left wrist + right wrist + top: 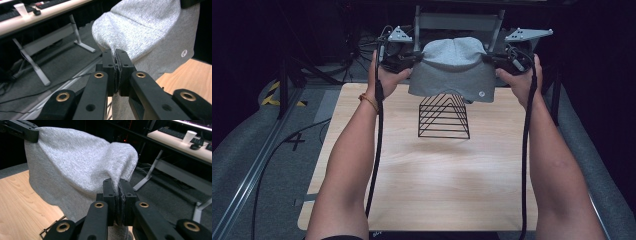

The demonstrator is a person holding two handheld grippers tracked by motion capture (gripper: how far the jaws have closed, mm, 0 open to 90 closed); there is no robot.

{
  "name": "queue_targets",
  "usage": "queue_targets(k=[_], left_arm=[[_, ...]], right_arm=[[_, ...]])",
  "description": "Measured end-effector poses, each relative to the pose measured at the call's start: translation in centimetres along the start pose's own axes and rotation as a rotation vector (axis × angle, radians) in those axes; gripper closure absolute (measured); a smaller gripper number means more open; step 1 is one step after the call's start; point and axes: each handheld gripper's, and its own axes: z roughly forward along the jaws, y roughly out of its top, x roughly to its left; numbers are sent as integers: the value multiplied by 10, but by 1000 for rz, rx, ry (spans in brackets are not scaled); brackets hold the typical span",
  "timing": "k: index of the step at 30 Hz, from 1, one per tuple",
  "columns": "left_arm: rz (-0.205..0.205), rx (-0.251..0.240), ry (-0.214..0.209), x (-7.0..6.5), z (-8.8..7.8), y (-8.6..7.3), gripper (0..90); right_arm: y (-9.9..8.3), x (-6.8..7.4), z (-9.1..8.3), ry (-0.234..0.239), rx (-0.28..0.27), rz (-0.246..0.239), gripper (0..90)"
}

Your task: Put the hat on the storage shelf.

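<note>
Counted one grey beanie (454, 67), one black wire rack (444, 116) near bench (422, 190) far edge. Left gripper (115, 60) and right gripper (118, 187) clamped tight on beanie's opposite sides, above rack.

dim room, grey carpet floor (272, 165), perhaps a desk (180, 142) behind.

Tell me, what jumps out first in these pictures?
A grey cloth hangs stretched in the air at the table's far end, pinched on each side by the left gripper and the right gripper. Right beneath it on the pale wooden table stands a black wire rack.
</note>
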Motion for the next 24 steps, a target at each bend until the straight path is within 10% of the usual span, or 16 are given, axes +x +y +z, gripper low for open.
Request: queue_targets(k=[24], left_arm=[[-13, -35, -113, -16, -19, -22, 874]], right_arm=[[-25, 11, -15, 78, -16, -7, 856]])
